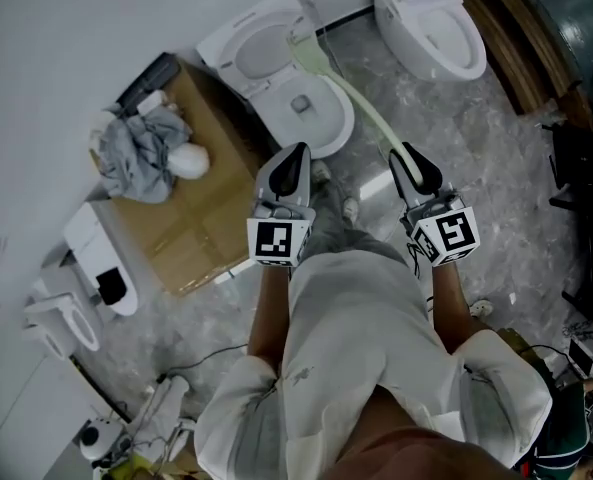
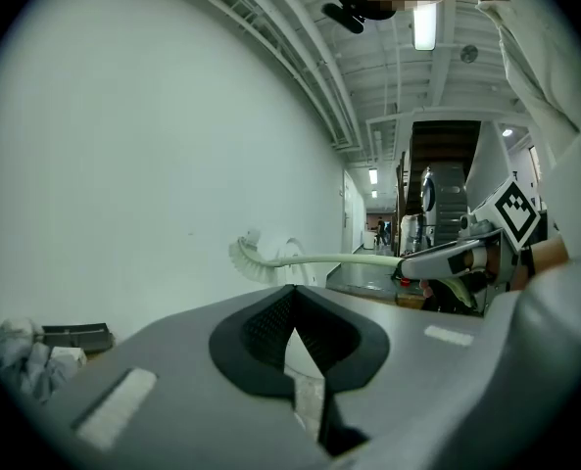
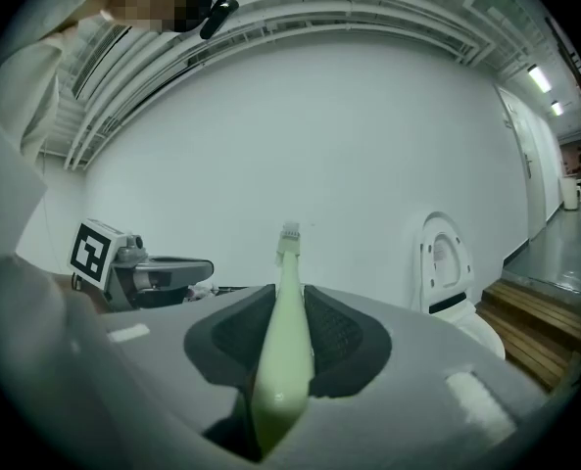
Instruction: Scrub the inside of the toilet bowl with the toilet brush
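Right hand-held gripper (image 1: 404,153) is clamped on the butt end of the toilet brush (image 1: 361,103), and the pale green handle runs off toward 11 o'clock over the toilet bowl (image 1: 338,118). Left hand-held gripper (image 1: 294,153) is pressed together on nothing, idling at 9 o'clock of its partner. That brush looks light, with smooth, slick plastic and a slight bend, so gripped this far back the head will likely wag. A hold nearer mid-handle should steady it. The right gripper view shows the handle (image 3: 288,331) wedged between the pads. Only the left gripper view shows the bristles (image 2: 251,258) side-on, raised in the air. The head view alone lines the brush up with the bowl.
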`<state>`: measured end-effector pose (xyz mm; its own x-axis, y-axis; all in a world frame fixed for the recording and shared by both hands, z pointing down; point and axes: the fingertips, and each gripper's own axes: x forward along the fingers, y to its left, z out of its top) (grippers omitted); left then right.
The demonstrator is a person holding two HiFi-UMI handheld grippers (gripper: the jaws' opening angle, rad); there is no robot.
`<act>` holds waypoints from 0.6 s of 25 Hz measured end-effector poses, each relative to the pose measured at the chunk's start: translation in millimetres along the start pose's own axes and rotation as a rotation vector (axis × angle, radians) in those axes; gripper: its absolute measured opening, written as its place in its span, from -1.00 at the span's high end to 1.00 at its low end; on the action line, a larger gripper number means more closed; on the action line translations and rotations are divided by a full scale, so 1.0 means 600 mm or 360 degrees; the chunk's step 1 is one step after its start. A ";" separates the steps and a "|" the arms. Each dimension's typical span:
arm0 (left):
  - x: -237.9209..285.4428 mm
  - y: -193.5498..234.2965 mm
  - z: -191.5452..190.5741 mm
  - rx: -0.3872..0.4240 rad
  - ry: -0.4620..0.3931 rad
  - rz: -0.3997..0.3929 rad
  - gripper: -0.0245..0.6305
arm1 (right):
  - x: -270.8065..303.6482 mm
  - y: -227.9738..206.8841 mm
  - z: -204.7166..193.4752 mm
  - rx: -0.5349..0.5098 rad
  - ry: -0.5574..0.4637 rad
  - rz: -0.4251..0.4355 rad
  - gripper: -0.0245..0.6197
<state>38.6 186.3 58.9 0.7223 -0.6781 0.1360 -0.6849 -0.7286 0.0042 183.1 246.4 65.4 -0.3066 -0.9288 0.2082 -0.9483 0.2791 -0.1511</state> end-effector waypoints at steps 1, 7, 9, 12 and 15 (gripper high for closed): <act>0.004 0.008 -0.009 -0.0012 0.0009 0.0006 0.87 | 0.012 -0.001 -0.006 -0.0005 0.0018 0.0006 0.63; 0.041 0.060 -0.068 -0.0086 0.0042 0.0067 0.87 | 0.075 -0.020 -0.049 -0.0017 0.0134 0.0033 0.63; 0.057 0.080 -0.087 -0.0097 0.0072 0.0083 0.87 | 0.098 -0.028 -0.063 -0.0016 0.0182 0.0040 0.63; 0.078 0.107 -0.116 -0.0122 0.0108 0.0109 0.87 | 0.132 -0.041 -0.089 -0.0021 0.0268 0.0047 0.63; 0.102 0.129 -0.142 -0.0158 0.0136 0.0112 0.87 | 0.169 -0.057 -0.119 -0.0029 0.0353 0.0055 0.63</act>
<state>21.9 96.7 152.2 0.6641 -0.7135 0.2234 -0.7428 -0.6635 0.0892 178.4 160.2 160.4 -0.3478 -0.8428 0.4106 -0.9375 0.3164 -0.1448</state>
